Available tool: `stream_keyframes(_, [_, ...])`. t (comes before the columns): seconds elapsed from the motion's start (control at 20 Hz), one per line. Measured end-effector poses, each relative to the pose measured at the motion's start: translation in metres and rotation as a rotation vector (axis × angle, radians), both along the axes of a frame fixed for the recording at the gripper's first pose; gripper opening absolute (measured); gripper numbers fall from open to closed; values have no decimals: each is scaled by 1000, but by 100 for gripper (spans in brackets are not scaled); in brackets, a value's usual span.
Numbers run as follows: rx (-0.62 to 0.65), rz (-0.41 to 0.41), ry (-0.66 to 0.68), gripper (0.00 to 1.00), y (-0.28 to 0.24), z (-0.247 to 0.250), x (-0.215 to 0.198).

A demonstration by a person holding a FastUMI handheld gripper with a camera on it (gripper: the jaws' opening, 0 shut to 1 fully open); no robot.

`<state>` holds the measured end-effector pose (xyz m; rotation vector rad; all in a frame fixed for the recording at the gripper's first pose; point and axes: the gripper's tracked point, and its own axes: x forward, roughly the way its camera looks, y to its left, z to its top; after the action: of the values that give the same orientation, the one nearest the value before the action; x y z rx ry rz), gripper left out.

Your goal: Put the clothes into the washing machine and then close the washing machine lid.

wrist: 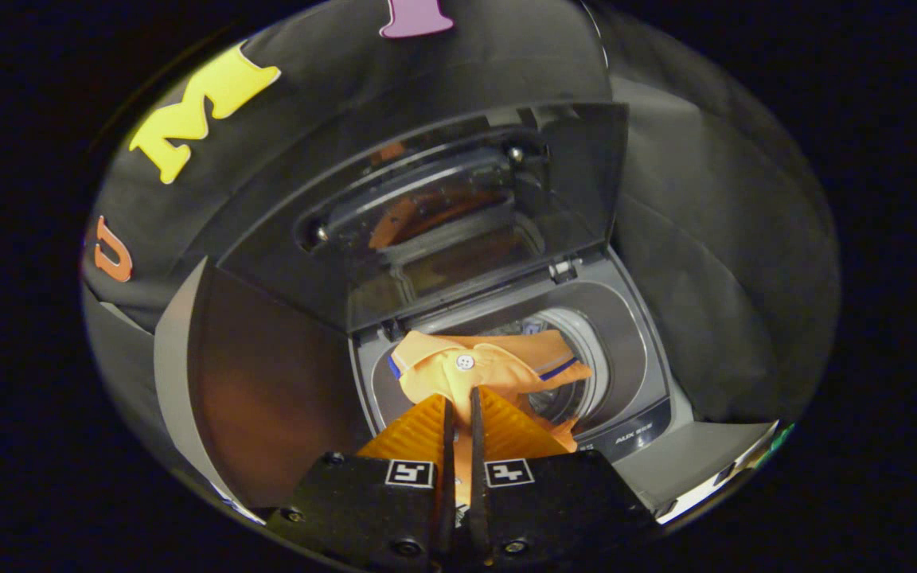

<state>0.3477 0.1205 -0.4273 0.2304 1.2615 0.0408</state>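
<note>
Clothes first: an orange garment (478, 370) with a blue trim and a white button is seen hanging just ahead of the fingertips, over the round drum opening (586, 358) of the washing machine (641, 350). The cloth is pinched by the gripper (458, 398), whose two fingers are drawn almost together with a strip of the orange fabric caught in the narrow gap between them, so the jaws are clenched on the garment. Part of the cloth is draped across the near rim of the opening, and a fold is seen trailing down beside the right finger. Beyond the garment, the lid (427, 215) is held upright and wide open, its dark glass catching an orange reflection. A control panel (634, 438) is seen along the machine's near edge.
</note>
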Motion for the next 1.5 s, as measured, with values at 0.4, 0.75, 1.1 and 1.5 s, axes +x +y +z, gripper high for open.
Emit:
stream_keyframes(0.4, [12, 84, 6, 22, 2, -8, 5])
stream_keyframes(0.75, [-75, 81, -30, 49, -5, 13, 17])
stream_keyframes(1.1, [-104, 161, -191, 66, 18, 88, 55])
stream_keyframes(1.5, [-138, 266, -344, 65, 53, 151, 115])
